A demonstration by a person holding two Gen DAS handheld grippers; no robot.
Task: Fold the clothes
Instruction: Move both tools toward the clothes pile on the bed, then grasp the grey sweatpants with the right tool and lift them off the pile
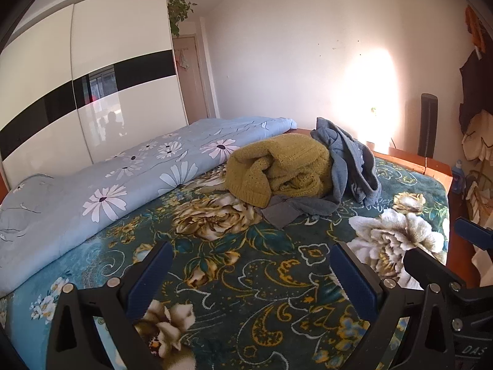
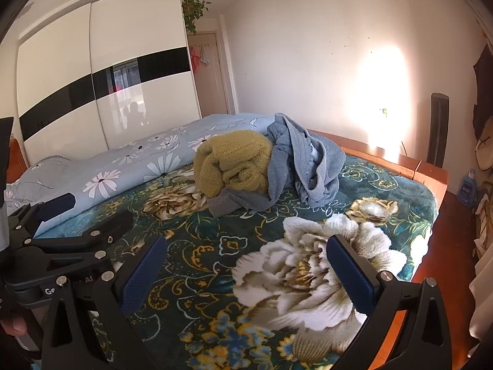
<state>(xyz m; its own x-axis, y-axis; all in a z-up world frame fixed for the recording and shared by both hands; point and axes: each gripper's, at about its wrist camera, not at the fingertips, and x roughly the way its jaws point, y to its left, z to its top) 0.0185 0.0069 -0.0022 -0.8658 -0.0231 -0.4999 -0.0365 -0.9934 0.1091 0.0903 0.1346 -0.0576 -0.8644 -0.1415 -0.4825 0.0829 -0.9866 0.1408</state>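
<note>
Both my left tongs (image 1: 251,273) and right tongs (image 2: 246,265) gape empty. Clothes pile (image 2: 265,166) sits upper centre on bed (image 2: 215,277), well ahead; slightly left of right tongs.

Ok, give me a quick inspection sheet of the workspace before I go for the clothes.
Surface: bed with floral blanket.
Job's things: mustard knit sweater and blue-grey garment, heaped unfolded, touching; grey cloth under them.
Clutter: daisy-print duvet rolled along the bed's left side.
Grippers: left gripper and right gripper both open, holding nothing, short of the heap.
Cables: nothing seen.
Surroundings: wardrobe, hanging plant, blue bottle on floor, hung clothes at right.
</note>
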